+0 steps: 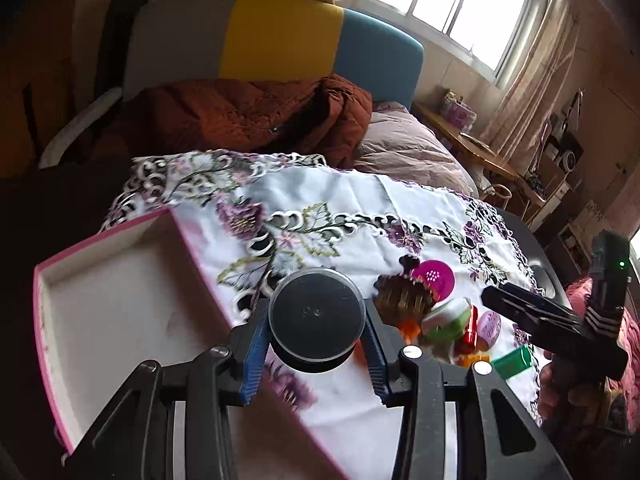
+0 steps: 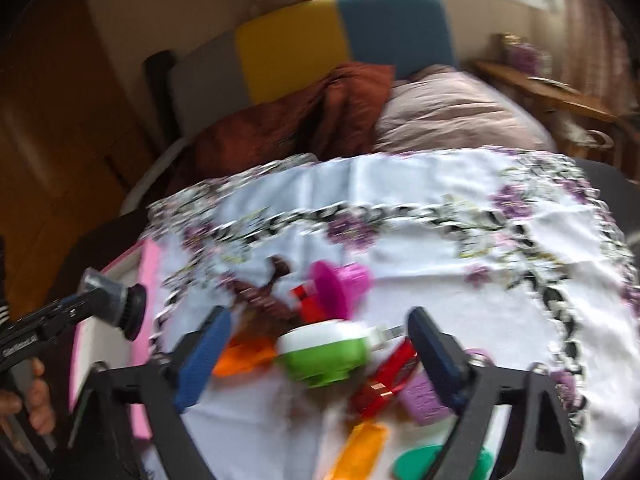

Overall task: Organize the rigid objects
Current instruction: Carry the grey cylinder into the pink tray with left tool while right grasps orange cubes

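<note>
One jar sits clamped in your left gripper beside one box; your right gripper gapes around one green case.

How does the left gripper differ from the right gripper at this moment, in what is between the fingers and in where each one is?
The left gripper is shut on a round black container, while the right gripper holds nothing. The left gripper is beside the open pink box; the right gripper hovers over the pile of small toys, with the green and white case between its open fingers. Both have blue pads and black frames.
</note>
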`<state>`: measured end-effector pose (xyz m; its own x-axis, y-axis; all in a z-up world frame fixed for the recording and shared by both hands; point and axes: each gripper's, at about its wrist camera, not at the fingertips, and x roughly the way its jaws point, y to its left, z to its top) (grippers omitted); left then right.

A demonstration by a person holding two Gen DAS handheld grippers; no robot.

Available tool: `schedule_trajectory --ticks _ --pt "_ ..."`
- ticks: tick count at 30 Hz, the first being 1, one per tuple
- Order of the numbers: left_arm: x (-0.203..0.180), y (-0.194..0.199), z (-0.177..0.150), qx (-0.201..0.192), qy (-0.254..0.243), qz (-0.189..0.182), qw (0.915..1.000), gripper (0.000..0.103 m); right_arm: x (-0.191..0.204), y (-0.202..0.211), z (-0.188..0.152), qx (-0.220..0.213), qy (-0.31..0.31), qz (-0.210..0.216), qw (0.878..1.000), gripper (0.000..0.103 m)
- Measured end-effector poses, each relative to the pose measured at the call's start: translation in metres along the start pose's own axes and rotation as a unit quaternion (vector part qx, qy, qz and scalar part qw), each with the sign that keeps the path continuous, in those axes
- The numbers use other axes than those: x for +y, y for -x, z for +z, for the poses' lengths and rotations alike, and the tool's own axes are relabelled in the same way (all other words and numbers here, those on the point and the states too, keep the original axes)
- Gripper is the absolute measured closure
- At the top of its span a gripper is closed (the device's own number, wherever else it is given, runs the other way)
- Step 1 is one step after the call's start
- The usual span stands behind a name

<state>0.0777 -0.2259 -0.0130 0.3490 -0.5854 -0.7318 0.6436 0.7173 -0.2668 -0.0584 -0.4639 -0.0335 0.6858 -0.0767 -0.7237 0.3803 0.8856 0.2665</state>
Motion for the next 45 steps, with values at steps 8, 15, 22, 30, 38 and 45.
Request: schedule_trajectory --ticks 8,15,22,30,38,45 --pt "0.048 0.044 -0.041 -0.008 0.047 0.013 0.9988 0.06 0.067 -0.04 -0.028 0.087 0.104 0.03 0.99 0.022" --pt "0.082 0.068 -0.068 -0.014 0.093 0.016 0.9955 0.06 0.07 -0.07 -0.028 0.113 0.108 -0.017 0.987 0.011" --pt "0.105 0.084 -0.081 -0.02 0.107 0.028 0.9937 0.06 0.079 -0.092 -0.029 0.131 0.141 -0.057 0.98 0.042" --pt "0.134 0.069 -0.061 -0.022 0.134 0.051 0.9894 0.06 0.08 -0.087 -0.043 0.132 0.147 -0.032 0.98 0.044" --pt "0.16 0.032 -0.024 -0.017 0.133 0.105 0.9854 0.06 0.081 -0.087 -0.045 0.126 0.149 -0.03 0.98 0.044" --pt "0.182 0.002 0.001 -0.003 0.132 0.146 0.9804 0.06 0.081 -0.086 -0.045 0.125 0.153 -0.031 0.98 0.044"
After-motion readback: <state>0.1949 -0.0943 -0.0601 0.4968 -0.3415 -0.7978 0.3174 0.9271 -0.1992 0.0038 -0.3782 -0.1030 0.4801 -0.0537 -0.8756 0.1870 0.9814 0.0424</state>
